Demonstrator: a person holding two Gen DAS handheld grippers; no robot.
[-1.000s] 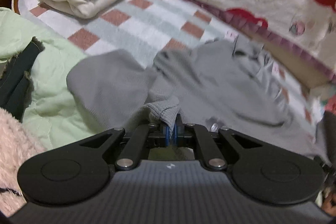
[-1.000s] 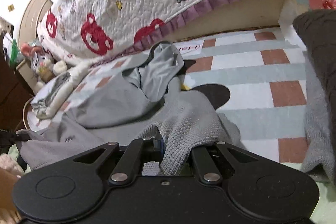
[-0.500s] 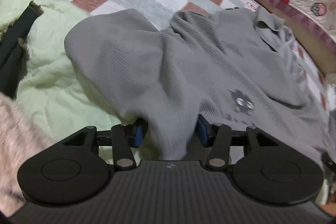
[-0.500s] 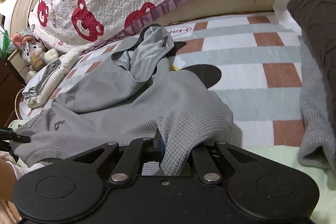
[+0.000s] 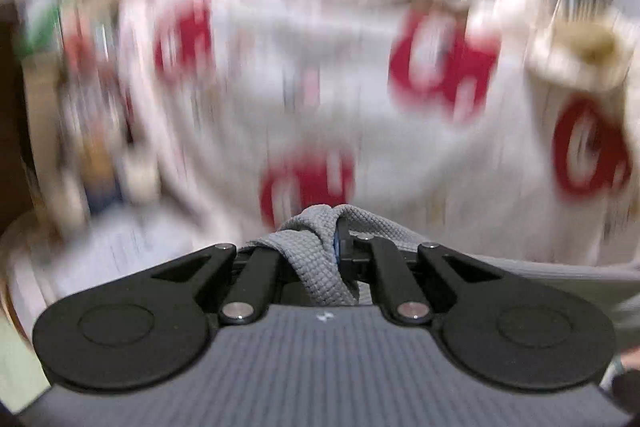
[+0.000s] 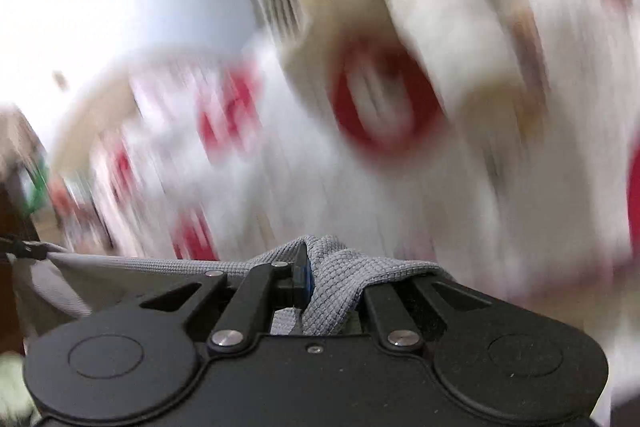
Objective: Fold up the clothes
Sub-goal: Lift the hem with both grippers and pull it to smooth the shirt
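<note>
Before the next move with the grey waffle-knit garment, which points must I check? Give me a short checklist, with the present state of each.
1. Left gripper is shut on the grey waffle-knit garment: ok.
2. Right gripper is shut on the same garment: ok.
3. Fabric edge runs taut from the right gripper towards the left side of the right wrist view: ok.
4. Garment hangs flat, without twist below the grippers: cannot tell, it is out of view.
5. Landing place on the bed is free: cannot tell, no bed surface shows.
6. Views are sharp enough to aim: not ok, the white quilt with red bears is motion-blurred.
</note>
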